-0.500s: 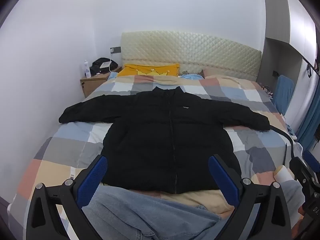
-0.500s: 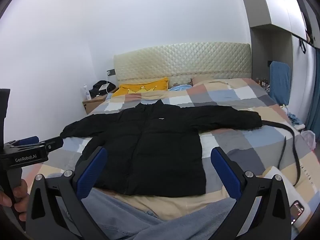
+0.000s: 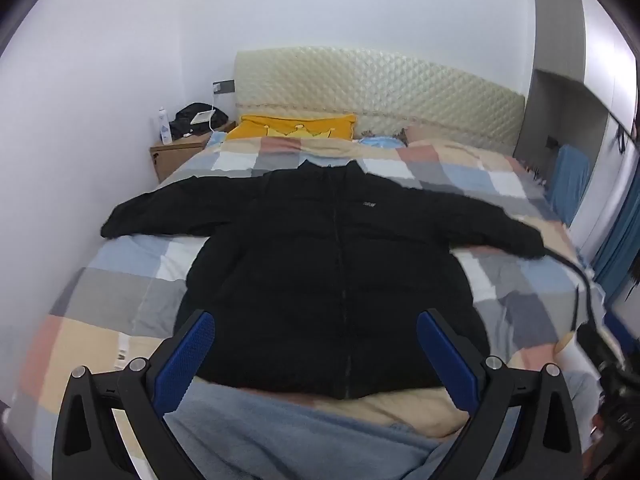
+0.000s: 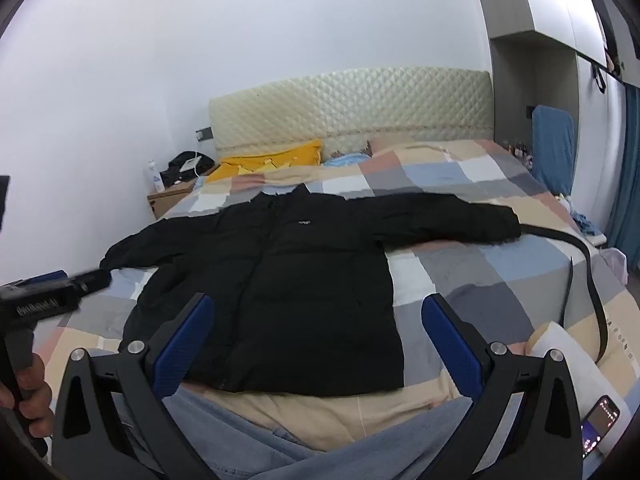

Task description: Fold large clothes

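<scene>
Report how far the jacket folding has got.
Done: the black jacket lies spread flat on the checked bedspread, zipped, sleeves out. In hand: nothing; left gripper and right gripper are open above its hem. Left: every fold.

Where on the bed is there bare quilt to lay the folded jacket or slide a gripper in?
Bare checked quilt lies under the black puffer jacket's right sleeve, bordered by the black belt. Another patch sits under its left sleeve. A third runs between its collar and the yellow pillow. The foot edge is crowded: blue jeans, a phone.
</scene>
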A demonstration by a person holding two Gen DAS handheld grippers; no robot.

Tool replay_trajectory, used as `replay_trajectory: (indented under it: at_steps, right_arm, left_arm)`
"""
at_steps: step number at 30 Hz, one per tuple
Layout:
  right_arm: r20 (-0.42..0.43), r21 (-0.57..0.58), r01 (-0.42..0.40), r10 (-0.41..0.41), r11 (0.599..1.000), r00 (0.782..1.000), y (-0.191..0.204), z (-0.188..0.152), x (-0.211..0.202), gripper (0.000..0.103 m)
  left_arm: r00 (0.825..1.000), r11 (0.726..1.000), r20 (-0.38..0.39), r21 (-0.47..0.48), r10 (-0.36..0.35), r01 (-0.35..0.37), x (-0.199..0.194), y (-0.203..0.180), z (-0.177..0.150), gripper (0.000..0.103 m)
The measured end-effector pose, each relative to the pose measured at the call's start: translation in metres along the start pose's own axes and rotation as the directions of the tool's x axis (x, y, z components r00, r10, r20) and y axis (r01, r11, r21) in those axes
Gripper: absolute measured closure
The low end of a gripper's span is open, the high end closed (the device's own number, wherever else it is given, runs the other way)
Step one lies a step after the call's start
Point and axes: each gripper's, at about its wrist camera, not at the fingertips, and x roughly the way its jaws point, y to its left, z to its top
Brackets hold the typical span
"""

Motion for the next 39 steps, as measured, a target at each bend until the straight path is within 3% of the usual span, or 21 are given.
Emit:
replay_trajectory:
  at_steps: [4,14,26,39]
  right_arm:
    - [-0.009,-0.006,0.012,-0.012,1.000,1.000,-0.001,-0.003,0.008,0.000]
    - [-0.043,-0.014,0.036,-0.037,0.999,0.998,-0.006,-0.008,0.026,0.000]
    - [-0.044,-0.023,0.039,-0.040,0.999,0.998,-0.007,-0.007,0.027,0.000]
    - [-0.036,-0.035,0.028,-0.030,0.999,0.999,-0.005,-0.010,0.023,0.000]
  left_arm:
    - [0.999,0.999,0.003,0.007,0.042,-0.042,0.003,-0.002,-0.002,0.001]
    - [0.997,0.997,-0.021,0.045,0.071,-0.070,0.017,-0.008,-0.008,0.001]
    - [0.999,0.999,-0.033,0.032,0.037,-0.036,0.021,-0.010,-0.007,0.001]
    - [0.998,0.997,-0.037,0.051,0.054,-0.052,0.024,-0.006,-0.011,0.001]
